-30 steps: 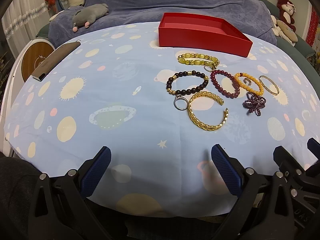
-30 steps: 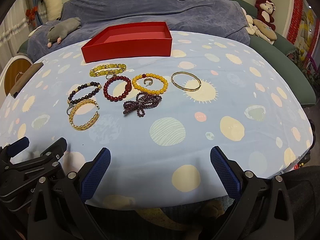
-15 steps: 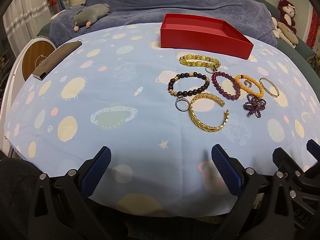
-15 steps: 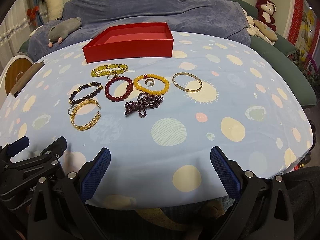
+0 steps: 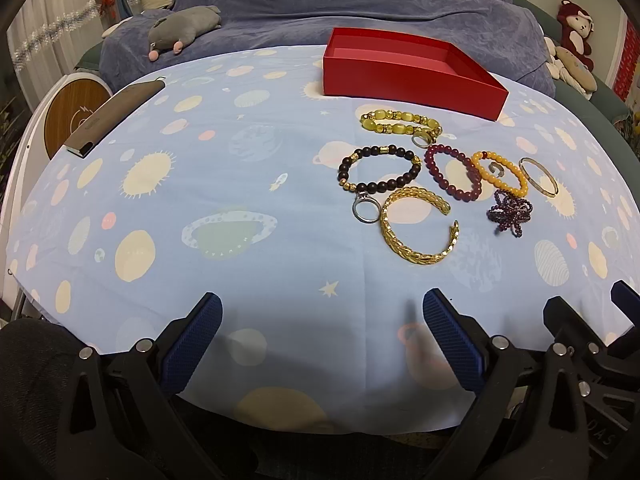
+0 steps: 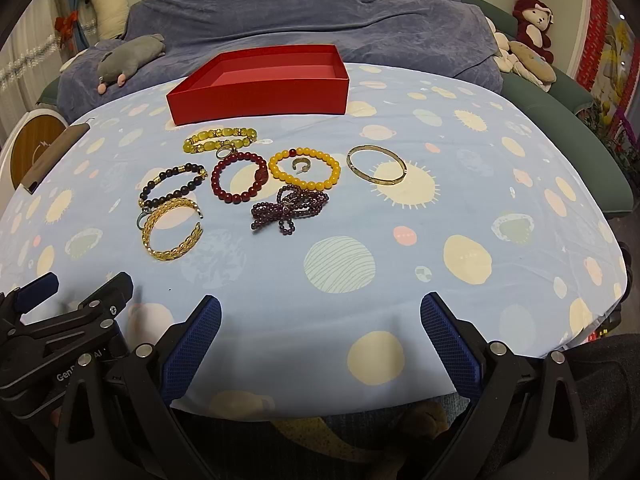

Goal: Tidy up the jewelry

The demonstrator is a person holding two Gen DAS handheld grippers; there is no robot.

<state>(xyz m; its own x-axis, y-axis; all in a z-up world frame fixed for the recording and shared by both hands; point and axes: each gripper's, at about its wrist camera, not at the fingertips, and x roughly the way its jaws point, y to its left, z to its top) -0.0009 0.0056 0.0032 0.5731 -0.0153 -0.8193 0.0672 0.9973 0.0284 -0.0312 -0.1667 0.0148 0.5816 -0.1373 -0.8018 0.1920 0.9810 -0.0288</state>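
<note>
Red box empty, jewelry not yet touched

Red box (image 6: 256,92) near far edge of bench (image 6: 480,240), a bit left of centre; inside bare, nothing loaded. Start of job by the look of it: no piece lifted, first pick not yet made.

Left tongs (image 5: 318,344) and right tongs (image 6: 318,344) both spread wide, empty, hovering side by side over near edge of bench. Nothing between pads.

Jewelry clustered btw box and near edge, left of centre:
- yellow-green bead bracelet (image 6: 220,141) just in front of box, small ring (image 6: 225,153) touching it
- dark bead bracelet (image 5: 378,174), silver ring (image 5: 365,208) touching its near side
- gold cuff (image 5: 418,232) nearest the tongs, overlapping silver ring in right view
- red bead bracelet (image 6: 239,178), orange bead bracelet (image 6: 305,169) w/ small hook-shaped bit (image 6: 298,165) inside its loop
- purple bead tangle (image 6: 290,208) just beside orange one
- thin bangle (image 6: 377,165) apart, toward right edge

Next move, prob: gold cuff for left tongs or thin bangle for right, both standing clear enough. Calls for dropping low to the cloth, pinching across the band rather than the open loop, then carrying to box. Rings v. small and flat; need precise pinch. Purple tangle likely to dangle or snag neighbours.
</note>
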